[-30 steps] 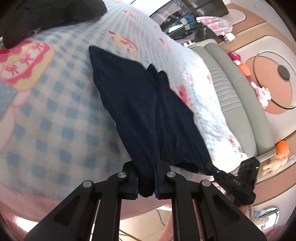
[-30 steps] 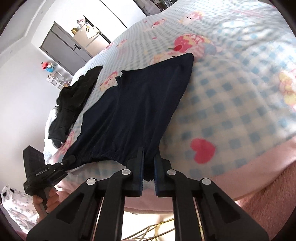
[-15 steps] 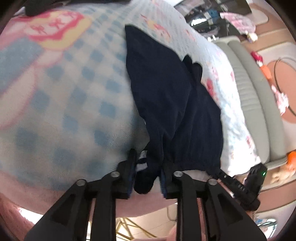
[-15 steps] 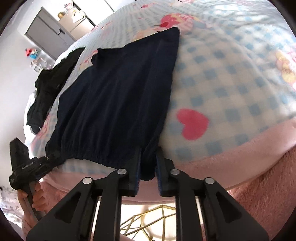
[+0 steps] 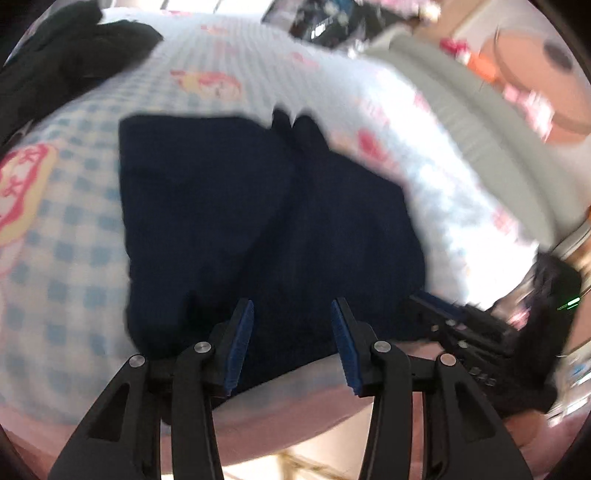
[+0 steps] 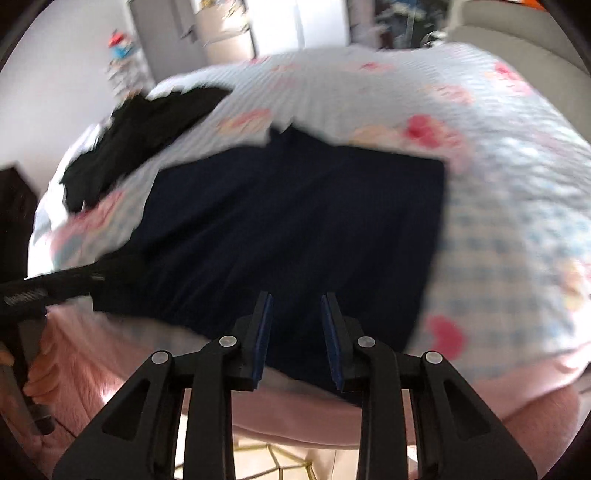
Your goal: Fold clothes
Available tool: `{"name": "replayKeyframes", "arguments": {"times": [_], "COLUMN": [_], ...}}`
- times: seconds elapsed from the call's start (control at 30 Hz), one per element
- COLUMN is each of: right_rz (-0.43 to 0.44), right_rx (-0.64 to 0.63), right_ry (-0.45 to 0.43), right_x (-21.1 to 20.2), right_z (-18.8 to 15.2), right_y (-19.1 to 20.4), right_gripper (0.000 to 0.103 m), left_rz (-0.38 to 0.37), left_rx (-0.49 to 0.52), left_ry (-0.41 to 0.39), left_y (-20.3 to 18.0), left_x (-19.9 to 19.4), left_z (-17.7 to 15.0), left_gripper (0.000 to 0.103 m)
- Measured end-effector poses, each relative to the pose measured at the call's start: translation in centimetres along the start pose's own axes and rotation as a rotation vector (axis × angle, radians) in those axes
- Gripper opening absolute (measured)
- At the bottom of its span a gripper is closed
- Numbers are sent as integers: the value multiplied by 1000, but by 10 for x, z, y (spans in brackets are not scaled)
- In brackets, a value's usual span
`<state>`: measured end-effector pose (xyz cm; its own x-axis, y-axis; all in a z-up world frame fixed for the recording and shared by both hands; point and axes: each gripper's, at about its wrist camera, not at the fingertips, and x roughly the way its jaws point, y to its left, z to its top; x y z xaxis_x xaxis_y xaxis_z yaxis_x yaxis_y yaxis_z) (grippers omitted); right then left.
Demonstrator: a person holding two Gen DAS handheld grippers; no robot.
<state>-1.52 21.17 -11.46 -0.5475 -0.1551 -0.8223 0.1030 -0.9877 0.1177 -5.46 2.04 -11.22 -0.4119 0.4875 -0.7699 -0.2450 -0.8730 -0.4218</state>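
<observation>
Both grippers have let go of the navy shorts since the frames half a second back: then each pair of fingers was pinched on the waistband edge, now both stand apart with nothing between them. Both views are motion-blurred.

Left wrist view, near to far: left gripper (image 5: 291,321) with jaws spread wide, blue pads facing each other, nothing held. Just past the fingertips, the navy shorts (image 5: 266,229) lie flat on the checked blanket (image 5: 66,236), waistband nearest at 6 o'clock, the two leg ends at 12 o'clock. At 4 o'clock the right gripper (image 5: 436,301) shows from the side, its tip at the waistband corner; too blurred to judge its gap from here. Black clothes (image 5: 66,55) lie in a heap at 10 o'clock, far end of the blanket. A grey padded headboard (image 5: 480,122) runs along at 2 o'clock.

Right wrist view, near to far: right gripper (image 6: 297,321) with a moderate gap, empty. Shorts (image 6: 295,229) spread beyond it, waistband near the pink blanket border (image 6: 288,417). At 9 o'clock the left gripper (image 6: 66,280) reaches to the waistband's other corner, a person's hand (image 6: 37,376) on its grip. Black clothes (image 6: 147,129) at 10 o'clock. Grey cabinet (image 6: 195,29) against the far wall at 11 o'clock, contents not readable.
</observation>
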Motion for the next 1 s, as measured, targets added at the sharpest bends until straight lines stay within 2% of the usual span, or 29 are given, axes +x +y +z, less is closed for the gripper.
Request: {"name": "replayKeyframes", "arguments": {"times": [0.1,0.17,0.33,0.4,0.5,0.57,0.63,0.7,0.77,0.87,0.9,0.97,1.0], "right_rz": [-27,-15,8,4,-2,-9,-39,-40,-7,-15,-24,-27,-25], "right_rx": [-5,33,119,90,41,26,8,18,77,102,100,98,95], "right_ry": [67,74,18,-11,-19,11,55,70,63,26,9,-15,-16], "right_x": [16,17,-5,-11,-9,4,23,24,11,-7,-13,-18,-17], "right_z": [-12,-18,-18,-13,-4,0,0,-6,-7,0,2,8,11], "right_y": [-1,-12,-41,-37,-25,-18,-7,-14,-34,-52,-56,-60,-59], "right_gripper": [27,27,29,30,30,30,30,30,30,30,31,47,47], "left_rz": [61,82,66,46,29,62,135,179,169,149,135,125,122], "left_rx": [49,48,39,75,117,138,147,123,70,18,24,58,77], "left_ry": [56,48,-24,-36,-10,20,57,76,67,41,28,12,9], "left_y": [-7,-5,3,-10,-26,-27,-18,-4,10,22,21,12,5], "left_x": [19,14,-10,-12,-1,9,15,12,-2,-21,-25,-25,-25], "left_z": [-2,-1,8,7,7,4,-2,-5,-8,-12,-10,-4,-1], "left_gripper": [44,44,44,44,44,44,44,44,44,45,45,46,46]}}
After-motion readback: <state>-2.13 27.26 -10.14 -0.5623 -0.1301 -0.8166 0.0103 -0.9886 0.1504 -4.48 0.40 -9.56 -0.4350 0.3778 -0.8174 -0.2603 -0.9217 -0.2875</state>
